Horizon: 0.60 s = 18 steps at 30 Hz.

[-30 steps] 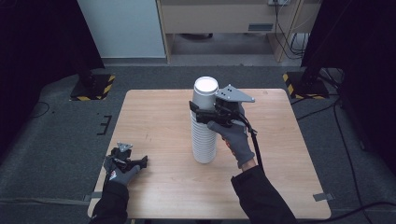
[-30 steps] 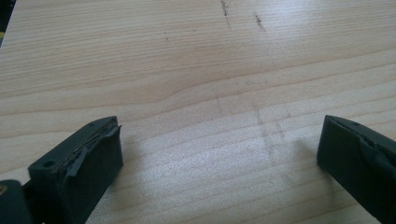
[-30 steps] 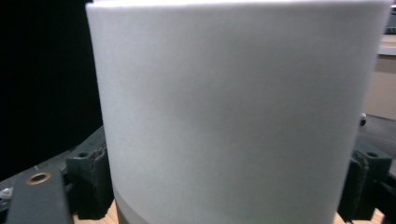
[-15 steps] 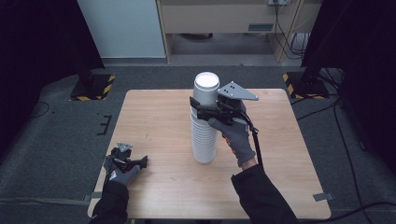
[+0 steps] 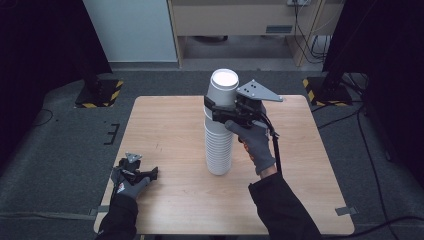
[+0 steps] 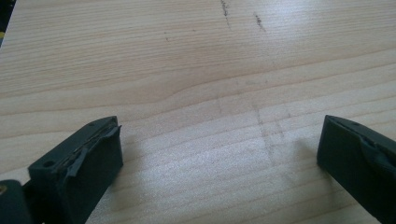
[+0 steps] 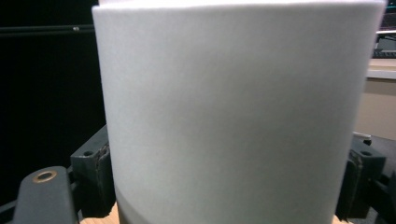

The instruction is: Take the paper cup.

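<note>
At the centre of the frame a tall stack of cups (image 5: 220, 135) stands on the table (image 5: 165, 125). The right gripper (image 5: 216, 111) pinches the top cup (image 5: 223, 87). At lower left, the left gripper (image 5: 150, 173) rests spread, holding nothing.

Top white cup (image 5: 223, 87) lifted partway off upright cup stack (image 5: 219, 147).

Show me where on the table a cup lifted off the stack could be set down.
Bare wood lies left of the cup stack, from the table's far edge to the left gripper, whose open jaws rest on bare wood. Another free patch lies right of the right gripper, toward the right edge. It is crowded only at the middle, where that gripper clamps the top cup.
</note>
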Each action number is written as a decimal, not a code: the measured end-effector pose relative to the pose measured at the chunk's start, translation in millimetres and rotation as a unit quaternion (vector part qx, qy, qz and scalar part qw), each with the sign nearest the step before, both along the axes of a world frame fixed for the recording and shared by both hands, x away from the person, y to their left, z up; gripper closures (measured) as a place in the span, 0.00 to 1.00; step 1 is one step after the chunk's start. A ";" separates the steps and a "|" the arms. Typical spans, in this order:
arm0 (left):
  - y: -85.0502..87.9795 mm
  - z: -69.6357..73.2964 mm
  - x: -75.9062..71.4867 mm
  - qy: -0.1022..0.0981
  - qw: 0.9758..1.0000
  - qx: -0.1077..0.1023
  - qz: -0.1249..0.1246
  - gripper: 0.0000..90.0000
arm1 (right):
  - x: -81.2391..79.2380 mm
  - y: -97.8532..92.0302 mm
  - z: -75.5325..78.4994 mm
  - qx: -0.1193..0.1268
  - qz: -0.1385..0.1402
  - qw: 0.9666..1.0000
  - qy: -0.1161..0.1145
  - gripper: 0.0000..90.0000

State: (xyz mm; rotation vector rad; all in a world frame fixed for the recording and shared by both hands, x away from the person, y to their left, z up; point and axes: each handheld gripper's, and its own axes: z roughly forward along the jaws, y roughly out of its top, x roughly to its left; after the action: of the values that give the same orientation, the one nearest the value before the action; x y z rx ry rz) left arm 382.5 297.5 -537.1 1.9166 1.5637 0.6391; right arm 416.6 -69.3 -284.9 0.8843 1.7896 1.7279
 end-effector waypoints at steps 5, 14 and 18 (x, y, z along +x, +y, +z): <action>0.0 0.0 0.0 0.000 1.000 0.000 0.000 0.00 | -0.1 0.0 4.9 0.013 0.004 1.000 0.000 0.18; 0.0 0.0 0.0 0.000 1.000 0.000 0.000 0.00 | 2.3 -3.5 12.4 0.032 0.005 0.999 -0.003 0.18; 0.0 0.0 0.0 0.000 1.000 0.000 0.000 0.00 | 1.8 -7.0 16.9 0.041 0.003 0.999 -0.006 0.18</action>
State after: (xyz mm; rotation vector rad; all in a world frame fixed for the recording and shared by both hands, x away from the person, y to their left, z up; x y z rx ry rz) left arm 382.5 297.5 -537.0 1.9167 1.5638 0.6390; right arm 418.3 -76.3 -268.0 0.9000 1.7262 1.8187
